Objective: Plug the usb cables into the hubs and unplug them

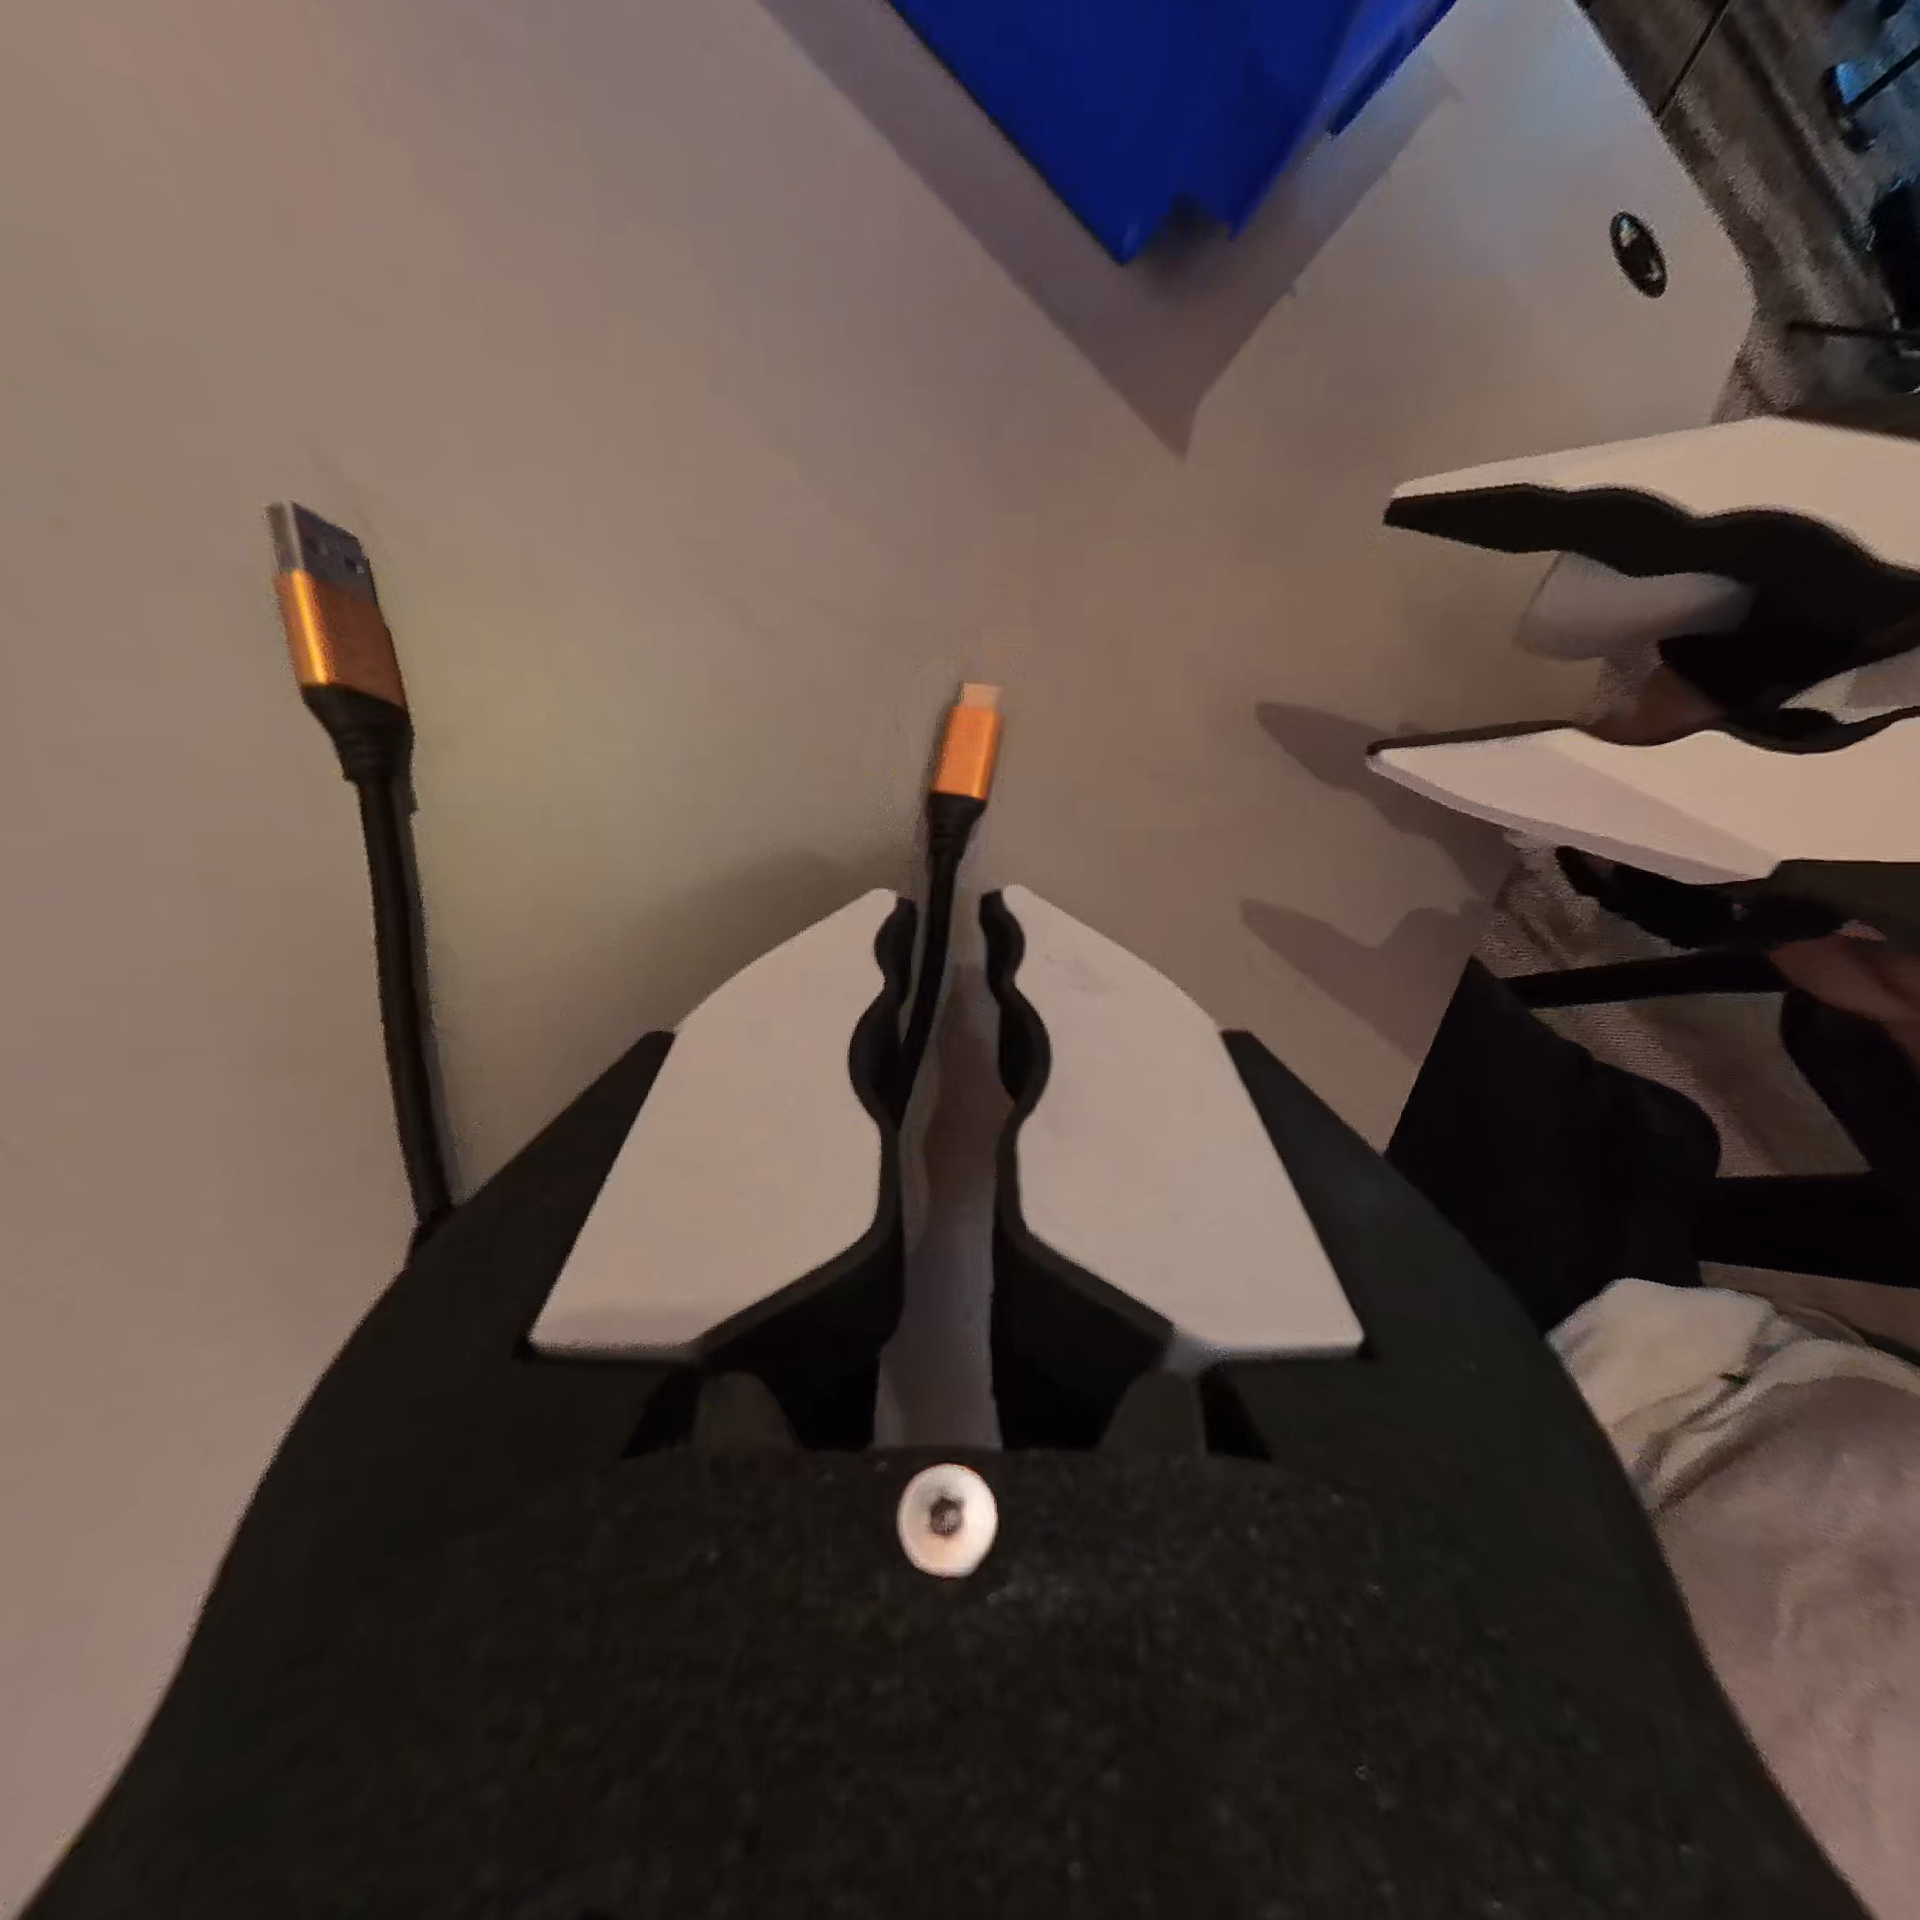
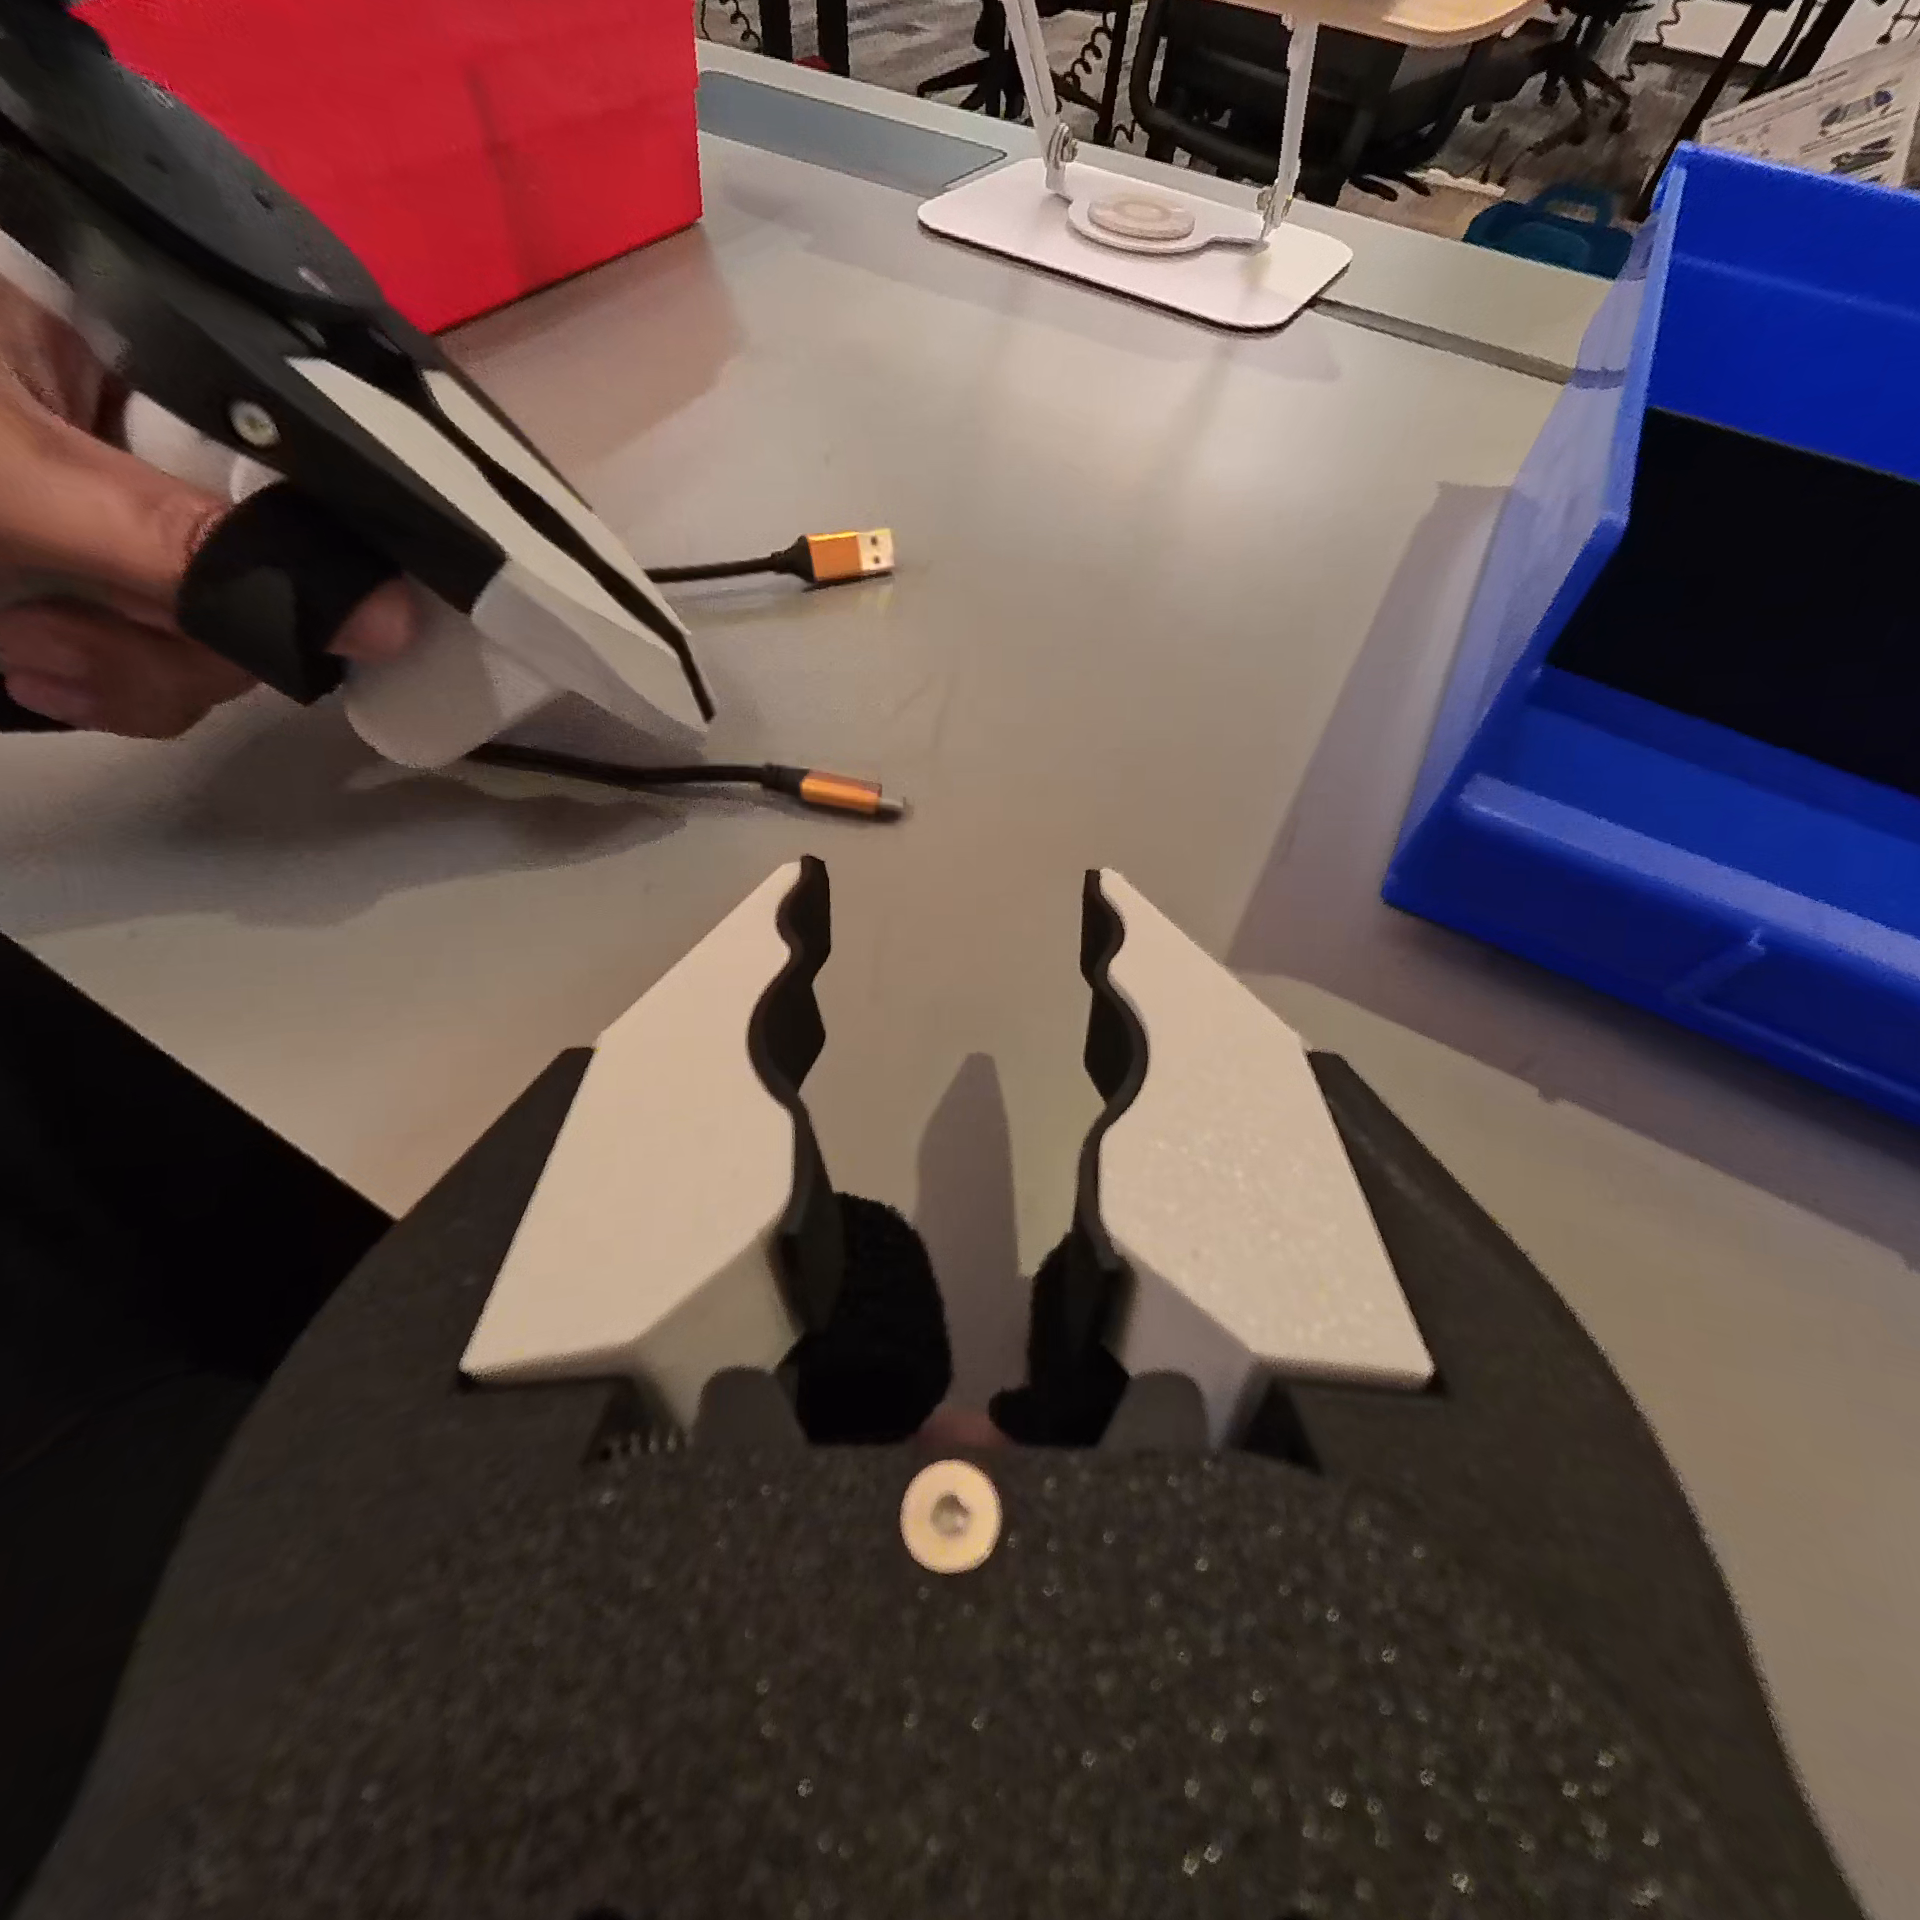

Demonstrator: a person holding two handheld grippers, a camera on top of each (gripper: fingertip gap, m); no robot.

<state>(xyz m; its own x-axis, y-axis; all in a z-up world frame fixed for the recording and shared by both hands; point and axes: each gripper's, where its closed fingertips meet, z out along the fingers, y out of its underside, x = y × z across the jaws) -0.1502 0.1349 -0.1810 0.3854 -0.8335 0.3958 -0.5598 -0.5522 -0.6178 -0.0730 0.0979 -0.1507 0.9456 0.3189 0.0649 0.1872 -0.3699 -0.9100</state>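
Observation:
Two black cables with orange plugs lie on the grey table (image 2: 1143,499). The small-tipped plug (image 1: 966,743) lies just ahead of my left gripper (image 1: 940,904), and its cable runs through the narrow gap between the fingers, which do not clamp it. From the right wrist view the left gripper (image 2: 696,707) hangs tilted just above that cable, with the plug (image 2: 842,792) on the table. The wide flat plug (image 1: 332,623) lies free to the left and also shows in the right wrist view (image 2: 847,554). My right gripper (image 2: 951,873) is open and empty near the table's front edge. No hub is in view.
A blue bin (image 2: 1662,727) stands to the right and also shows in the left wrist view (image 1: 1143,104). A red box (image 2: 468,135) stands at the back left. A white flat stand base (image 2: 1143,249) sits at the back. A person's hand (image 2: 94,540) holds the left gripper.

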